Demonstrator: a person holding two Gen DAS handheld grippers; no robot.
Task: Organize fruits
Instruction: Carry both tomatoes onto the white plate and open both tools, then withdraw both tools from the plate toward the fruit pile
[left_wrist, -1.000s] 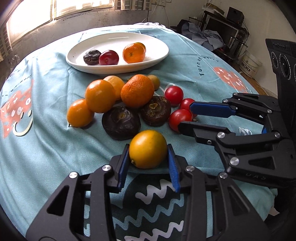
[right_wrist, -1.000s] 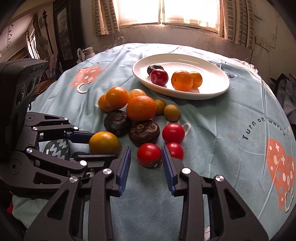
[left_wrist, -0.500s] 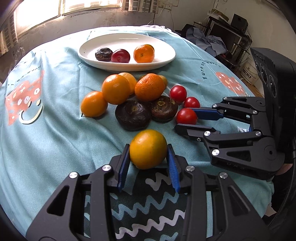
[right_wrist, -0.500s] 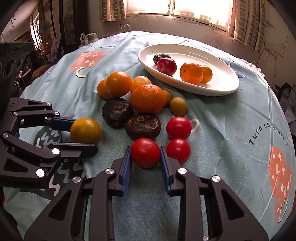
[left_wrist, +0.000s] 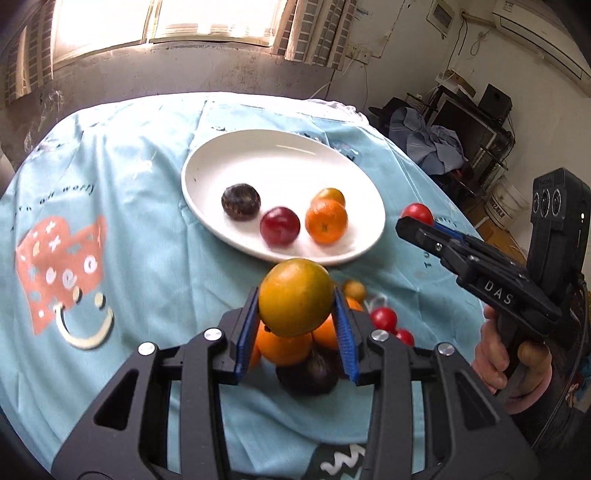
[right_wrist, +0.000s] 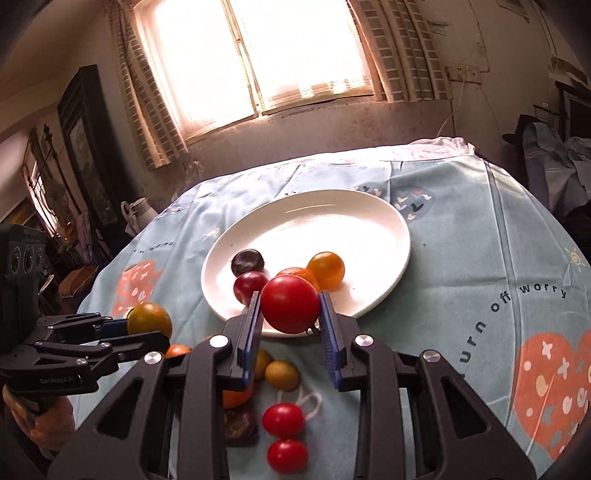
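Observation:
My left gripper (left_wrist: 295, 295) is shut on a yellow-orange citrus fruit (left_wrist: 295, 310), held in the air near the front rim of the white oval plate (left_wrist: 280, 155). On the plate lie a dark fruit (left_wrist: 241, 201), a red plum (left_wrist: 279, 226), a mandarin (left_wrist: 326, 221) and a small orange fruit (left_wrist: 328, 195). My right gripper (right_wrist: 290, 299) is shut on a red tomato (right_wrist: 290, 306), also in the air at the plate's (right_wrist: 332, 229) near rim. Below both lies the loose pile: oranges (left_wrist: 284, 347), a dark fruit (left_wrist: 306, 376), two tomatoes (right_wrist: 283, 420) and a small yellow fruit (right_wrist: 282, 374).
A light-blue printed cloth (left_wrist: 129, 258) covers the round table, which ends near a wall under a window. A person's hand (left_wrist: 517, 369) holds the right gripper's grip. Shelves, clothes and a bucket (left_wrist: 502, 203) stand off to the right of the table.
Both grippers rose off the cloth and moved toward the plate, each carrying its fruit. The right jaws, open around the tomato a second ago, have closed on it.

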